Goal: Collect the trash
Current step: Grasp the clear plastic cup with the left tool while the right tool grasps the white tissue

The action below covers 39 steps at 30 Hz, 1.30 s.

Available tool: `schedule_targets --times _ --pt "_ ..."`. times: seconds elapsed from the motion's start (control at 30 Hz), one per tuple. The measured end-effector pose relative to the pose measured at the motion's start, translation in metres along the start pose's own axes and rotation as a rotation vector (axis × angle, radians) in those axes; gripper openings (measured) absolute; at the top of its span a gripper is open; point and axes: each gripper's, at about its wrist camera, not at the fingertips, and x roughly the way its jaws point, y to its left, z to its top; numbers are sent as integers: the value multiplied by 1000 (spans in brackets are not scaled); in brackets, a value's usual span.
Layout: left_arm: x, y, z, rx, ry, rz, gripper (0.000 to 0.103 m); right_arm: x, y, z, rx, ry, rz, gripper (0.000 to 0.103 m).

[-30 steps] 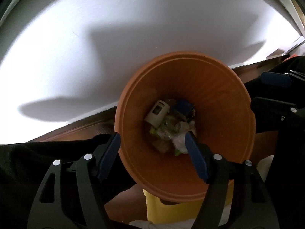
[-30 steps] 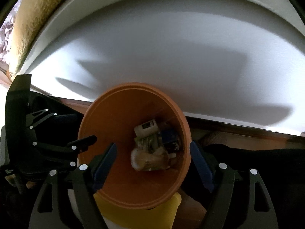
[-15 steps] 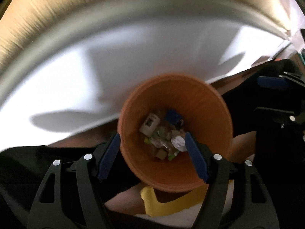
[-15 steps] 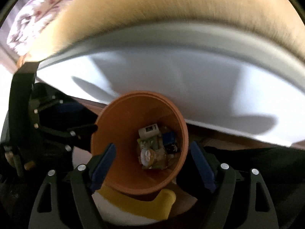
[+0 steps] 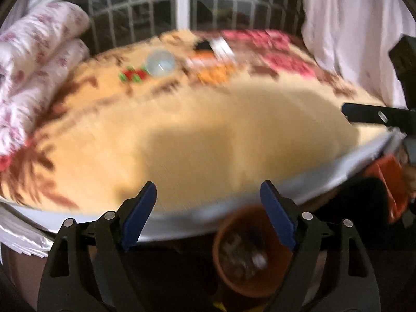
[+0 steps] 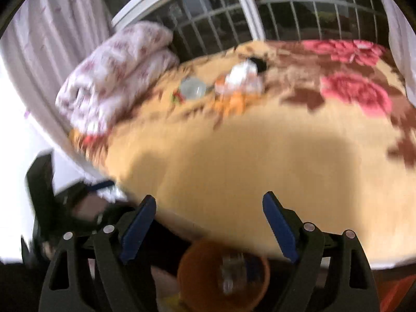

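An orange bin (image 5: 249, 254) (image 6: 223, 278) with several pieces of trash in it stands on the floor below the bed's edge. Far across the bed lie loose pieces: a clear round lid (image 5: 161, 63) (image 6: 192, 88), a red-green wrapper (image 5: 132, 75), orange packaging (image 5: 213, 74) (image 6: 232, 102) and a white crumpled piece (image 6: 241, 74). My left gripper (image 5: 208, 213) hangs above the bin, its jaws opening, nothing between them. My right gripper (image 6: 209, 221) does the same, jaws opening and empty. The picture is blurred.
A yellow blanket (image 5: 208, 135) with red flowers (image 6: 356, 93) covers the bed. Folded floral bedding (image 5: 33, 72) (image 6: 117, 72) lies at its left end. A barred window (image 5: 182, 5) and white curtains (image 6: 52, 39) stand behind.
Both grippers have risen out of the bin and tilted up, so the bed top and window now fill the views. The bin has dropped to the bottom of each frame.
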Motion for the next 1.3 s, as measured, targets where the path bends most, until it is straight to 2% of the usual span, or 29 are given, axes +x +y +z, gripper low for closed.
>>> schedule_targets --times 0.1,0.17,0.23,0.27,0.37,0.47,0.63,0.7,0.73,0.77,0.9,1.03,1.13,1.23,1.3 --pt "7 8 23 -42 -33 39 80 23 -9 60 43 -49 -23 82" --pt "13 11 33 -70 -39 48 80 39 -12 86 43 -64 -43 82" --pt "20 14 37 -80 -31 60 80 60 -13 117 34 -78 -99 81" --pt "25 14 38 -78 -27 74 80 75 -12 133 21 -75 -142 77" --pt "35 17 37 -71 -21 97 80 107 -10 155 -20 -63 -216 70" --pt "42 25 38 -86 0 90 80 148 -8 173 -56 -31 -276 70" --pt "55 39 44 -123 23 91 80 186 -14 184 -98 -15 -370 70" --pt "59 44 49 -138 25 98 80 197 -19 184 -98 9 -384 60" --pt "61 46 52 -145 25 99 80 202 -22 182 -97 24 -389 35" --pt "64 50 56 -159 29 101 80 204 -25 180 -92 37 -383 32" --pt "79 62 76 -215 33 91 80 183 -34 174 -40 -34 -335 31" --pt "102 74 105 -267 49 61 80 136 -40 158 33 -122 -225 31" --pt "117 81 130 -292 40 57 80 102 -41 135 46 -170 -181 31" --pt "128 84 157 -275 11 113 80 71 -43 108 36 -204 -173 31" --pt "141 82 171 -221 24 169 80 51 -47 90 43 -221 -168 31"
